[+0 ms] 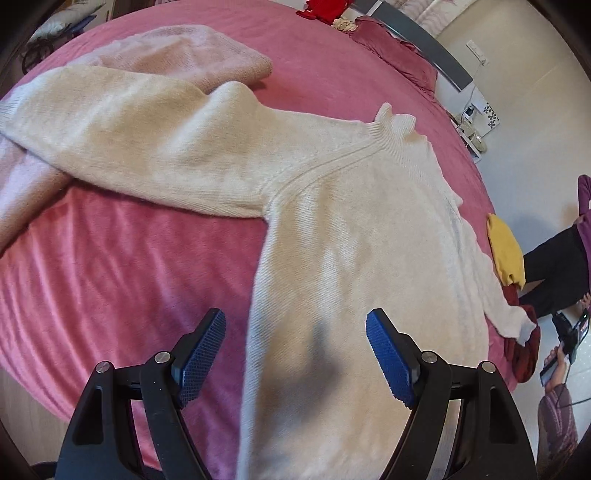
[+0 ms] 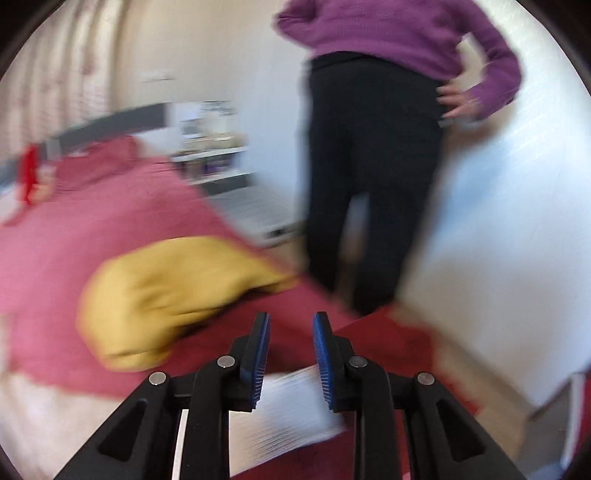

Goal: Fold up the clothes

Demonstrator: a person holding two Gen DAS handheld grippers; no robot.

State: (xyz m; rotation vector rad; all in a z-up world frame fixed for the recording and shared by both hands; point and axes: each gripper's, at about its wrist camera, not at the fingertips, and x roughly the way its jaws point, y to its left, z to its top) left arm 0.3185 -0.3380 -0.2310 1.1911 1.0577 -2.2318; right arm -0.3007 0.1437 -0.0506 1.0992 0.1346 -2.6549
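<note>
Left wrist view is the clear one here: a cream knit sweater [image 1: 332, 229] is spread flat on a bed with a pink fleece blanket [image 1: 129, 266]. Its ribbed turtleneck collar [image 1: 397, 127] points toward the far side of the bed, and one sleeve is stretched way out to the left, with its far end lying over a pale pink folded knit [image 1: 207, 55]. The other sleeve runs down the right edge of the bed, and its cuff ends on a dark red garment [image 1: 524, 350] that hangs off the bed's side. Just beside that sleeve sits a yellow garment [image 1: 504, 247]. The left claw [image 1: 295, 350] hovers above the sweater's lower body with its blue pads spread wide apart and nothing between them; it throws a dark shadow on the knit.

Right wrist view is pretty smeared with motion blur, so details are rough. The right claw [image 2: 291, 354] has its pads only partly apart, with a narrow gap, and a white ribbed bit of fabric [image 2: 295, 398] sits low down between them. Can't tell if it's actually pinched or just lying under the pads. The yellow garment shows up left of the claw on the pink blanket, with dark red cloth underneath and ahead. A person in a purple sweater [image 2: 388, 33] and black trousers stands near the bed's corner, one hand on the hip.
</note>
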